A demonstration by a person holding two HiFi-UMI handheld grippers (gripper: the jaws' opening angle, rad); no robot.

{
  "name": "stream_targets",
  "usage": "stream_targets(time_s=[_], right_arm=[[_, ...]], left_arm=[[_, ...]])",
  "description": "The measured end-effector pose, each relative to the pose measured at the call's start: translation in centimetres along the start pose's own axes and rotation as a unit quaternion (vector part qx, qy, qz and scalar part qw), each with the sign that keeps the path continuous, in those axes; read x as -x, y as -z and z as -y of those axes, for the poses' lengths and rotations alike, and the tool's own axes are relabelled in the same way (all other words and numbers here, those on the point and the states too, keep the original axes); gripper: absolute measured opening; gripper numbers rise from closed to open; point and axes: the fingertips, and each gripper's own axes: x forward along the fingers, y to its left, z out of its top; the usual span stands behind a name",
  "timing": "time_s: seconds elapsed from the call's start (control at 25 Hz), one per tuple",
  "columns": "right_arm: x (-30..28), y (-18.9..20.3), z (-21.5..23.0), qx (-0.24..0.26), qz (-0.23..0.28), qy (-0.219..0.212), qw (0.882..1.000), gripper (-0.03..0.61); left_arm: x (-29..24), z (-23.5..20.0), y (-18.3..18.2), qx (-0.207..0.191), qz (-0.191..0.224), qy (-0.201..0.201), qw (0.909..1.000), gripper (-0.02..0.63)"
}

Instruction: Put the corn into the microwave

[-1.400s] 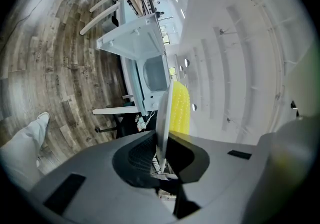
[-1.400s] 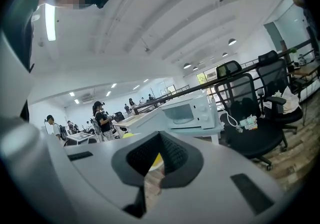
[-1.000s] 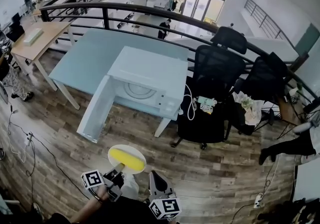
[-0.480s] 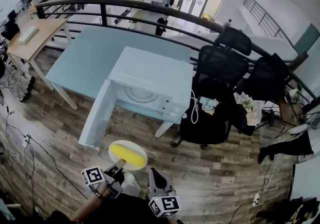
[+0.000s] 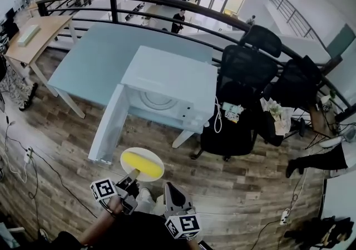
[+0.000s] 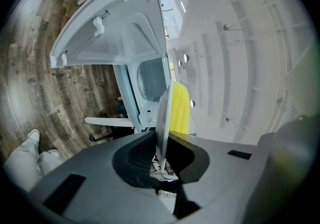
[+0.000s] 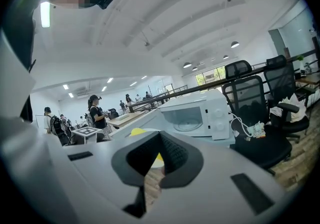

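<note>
A yellow corn cob (image 5: pixel 140 163) lies on a white plate (image 5: pixel 153 171) over the wooden floor, in front of the white microwave (image 5: pixel 169 84). The microwave's door (image 5: pixel 108 126) hangs open toward me, and the turntable shows inside. My left gripper (image 5: pixel 132 177) is shut on the plate's near rim. In the left gripper view the plate (image 6: pixel 163 113) is edge-on between the jaws of the left gripper (image 6: pixel 161 140), with the corn (image 6: pixel 180 108) beyond it. My right gripper (image 5: pixel 169 189) hangs beside the plate, shut and empty. In the right gripper view the right gripper (image 7: pixel 159 138) points toward the microwave (image 7: pixel 200 115).
The microwave stands on a pale blue table (image 5: pixel 94 65). Black office chairs (image 5: pixel 236 109) crowd its right side, with a white cable and a power strip (image 5: pixel 229 114) on one seat. A black railing (image 5: pixel 139 4) runs behind. A wooden desk (image 5: pixel 33 37) is at far left. Cables (image 5: pixel 22 157) trail on the floor.
The plate with the corn and both grippers have come a little nearer to the open microwave. The left grip on the plate is unchanged.
</note>
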Motion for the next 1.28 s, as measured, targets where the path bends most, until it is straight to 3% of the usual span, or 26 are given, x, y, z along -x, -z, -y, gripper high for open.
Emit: stream_targets(time_s=[0.64, 1.28], right_arm=[[-3.7, -1.1, 0.8, 0.011, -0.011, -0.033, 0.999, 0.008], [-10.8, -3.1, 5.3, 0.001, -0.033, -0.057, 0.998, 0.008]], left_arm=[[-1.8, -0.6, -2.3, 0.006, 0.031, -0.014, 0.9994, 0.032], [-9.4, -1.7, -6.2, 0.022, 0.040, -0.023, 0.9987, 0.032]])
